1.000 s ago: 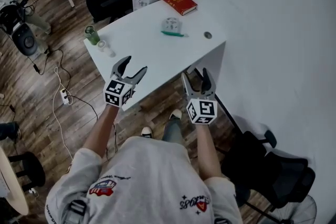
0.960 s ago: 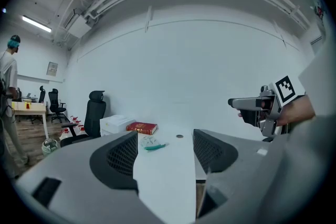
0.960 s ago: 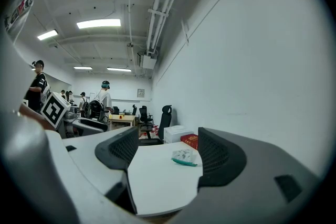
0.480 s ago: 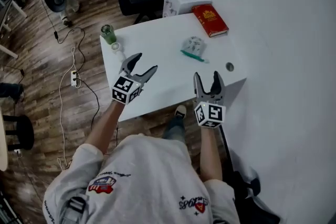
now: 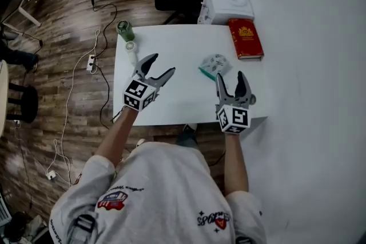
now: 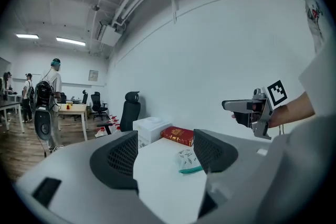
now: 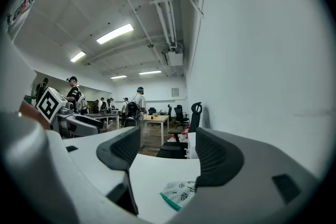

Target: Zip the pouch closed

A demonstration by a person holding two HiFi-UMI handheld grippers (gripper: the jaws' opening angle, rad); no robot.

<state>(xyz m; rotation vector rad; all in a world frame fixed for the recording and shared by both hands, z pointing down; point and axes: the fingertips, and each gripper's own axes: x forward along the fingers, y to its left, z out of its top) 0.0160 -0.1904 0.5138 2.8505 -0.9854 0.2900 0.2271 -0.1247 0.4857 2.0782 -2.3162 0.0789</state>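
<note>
The person wears a light grey short-sleeved T-shirt (image 5: 163, 177) with red-and-blue chest prints (image 5: 111, 203). The grey left gripper (image 5: 162, 64) and right gripper (image 5: 231, 76) have black meshed pads (image 6: 123, 157) and black-and-white marker cubes (image 5: 139, 94).

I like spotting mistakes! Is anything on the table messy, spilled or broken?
Nothing is spilled or broken. The pouch just lies a bit slanted on the white table, near the red book.

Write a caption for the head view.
Left tongs open, right tongs open but just narrowed, both empty over the table; pouch untouched.
</note>
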